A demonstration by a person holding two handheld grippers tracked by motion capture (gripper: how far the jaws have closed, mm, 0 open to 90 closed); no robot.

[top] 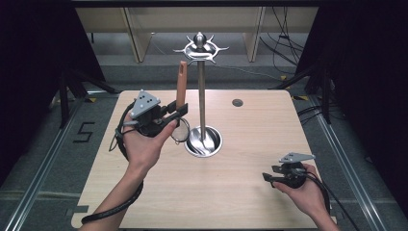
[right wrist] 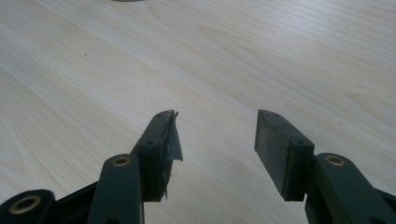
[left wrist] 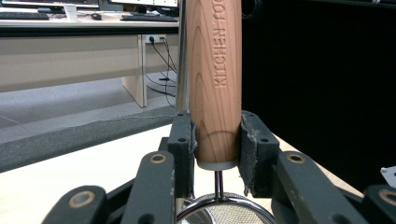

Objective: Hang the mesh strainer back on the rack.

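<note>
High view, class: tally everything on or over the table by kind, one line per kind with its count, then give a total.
Hand-held tool: 2, left tool and right tool
Wooden-handled strainer: 1, clamped upright in the left tool
Metal hanging stand: 1, with hooks on top and a round base
Total: 4

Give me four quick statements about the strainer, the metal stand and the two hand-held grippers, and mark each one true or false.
1. The left hand-held gripper is shut on the strainer by its wooden handle. True.
2. The strainer hangs from the metal stand. False: it is held upright beside the pole.
3. The right hand-held gripper is open with nothing in it. True.
4. The right hand-held gripper touches the stand. False: it sits far off over the table.
</note>
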